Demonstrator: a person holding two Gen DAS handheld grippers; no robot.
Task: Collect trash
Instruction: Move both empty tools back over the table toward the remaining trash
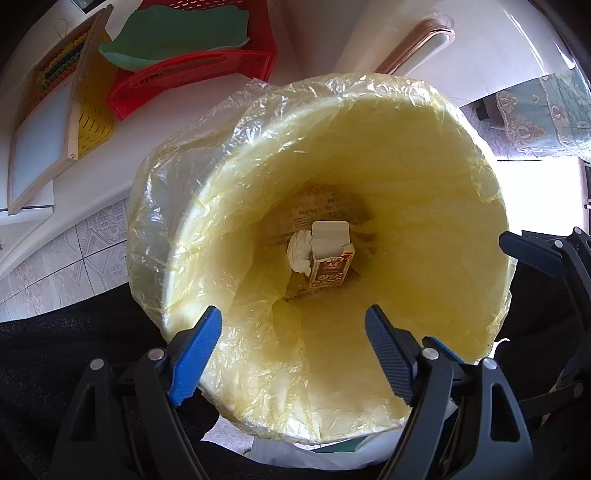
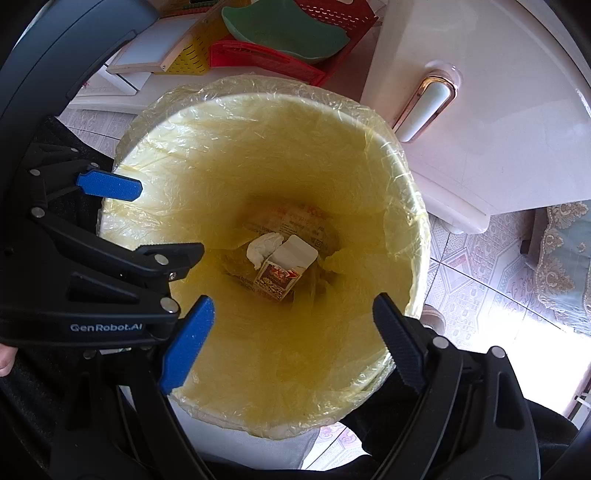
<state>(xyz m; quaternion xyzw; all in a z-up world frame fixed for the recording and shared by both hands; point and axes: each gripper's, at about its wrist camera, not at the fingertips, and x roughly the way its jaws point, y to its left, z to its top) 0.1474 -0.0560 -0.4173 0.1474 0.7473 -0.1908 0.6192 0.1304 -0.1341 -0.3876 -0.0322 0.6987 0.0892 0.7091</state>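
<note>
A round bin lined with a yellow plastic bag [image 1: 424, 177] fills both views, and I look down into it [image 2: 207, 155]. At its bottom lie an opened red and white carton [image 1: 330, 267], a crumpled white tissue [image 1: 299, 251] and a printed wrapper [image 1: 317, 206]; the carton [image 2: 282, 273] and tissue [image 2: 264, 247] also show in the right wrist view. My left gripper [image 1: 293, 328] is open and empty over the bin's near rim. My right gripper [image 2: 293, 317] is open and empty over the bin mouth. The left gripper's blue fingertips [image 2: 110, 186] reach in from the left.
A red basket [image 1: 207, 62] holding a green dish [image 1: 177, 33] stands behind the bin, beside a yellow basket [image 1: 94, 110] and a wooden-framed abacus board [image 1: 40, 122]. A white cabinet with a handle [image 2: 428, 107] is at the right. Patterned floor tiles [image 2: 472, 273] surround the bin.
</note>
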